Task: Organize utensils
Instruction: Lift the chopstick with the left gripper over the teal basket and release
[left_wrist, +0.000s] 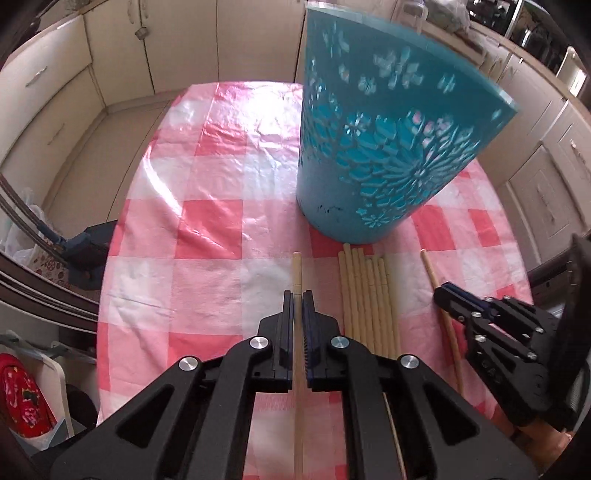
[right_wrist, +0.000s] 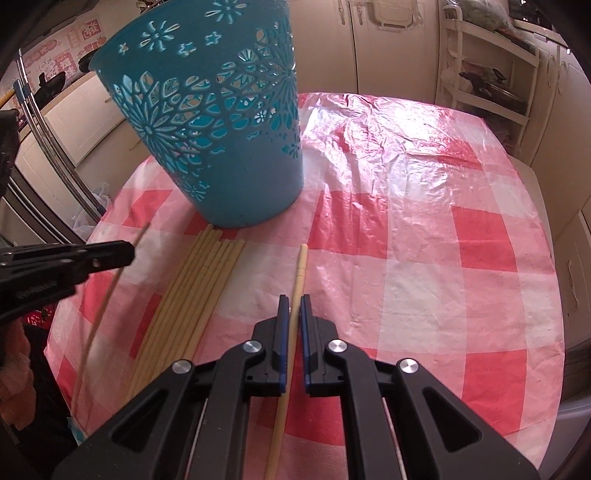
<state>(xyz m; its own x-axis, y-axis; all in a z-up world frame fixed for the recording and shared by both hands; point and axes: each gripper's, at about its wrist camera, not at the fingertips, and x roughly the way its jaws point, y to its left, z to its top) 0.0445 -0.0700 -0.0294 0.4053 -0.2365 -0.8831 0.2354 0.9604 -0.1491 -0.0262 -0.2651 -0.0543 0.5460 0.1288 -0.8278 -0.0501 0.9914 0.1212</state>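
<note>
Two chopsticks are already pinched, one in each tool — the left gripper (left_wrist: 298, 295) is clamped on a single chopstick (left_wrist: 297, 266) whose tip points toward the foot of the teal basket (left_wrist: 369, 147), and the right gripper (right_wrist: 294, 300) is clamped on another chopstick (right_wrist: 300, 266) in the same way; each stick runs back between the jaws and out under the tool, so you hold it partway along, not at the end. Between the two held sticks lies the remaining bundle of chopsticks (left_wrist: 369, 295), side by side on the checked tablecloth (left_wrist: 207, 229), tips just short of the basket's base; the basket stands upright just beyond them, its open rim high above the table.

Your likely step is to carry each stick up and drop it into the basket; judge the lift by that rim, since the wall is tall and a low approach would knock the tip against its perforated side. Tilt the stick toward upright before you reach the mouth — a stick held this far back has a long free end that swings wide; keep the two tools apart so the sticks do not cross. Let go only once the leading end is well inside the rim; the cut-outs could catch a slanted tip. Keep the trailing ends clear of the bundle, or you scatter it.
</note>
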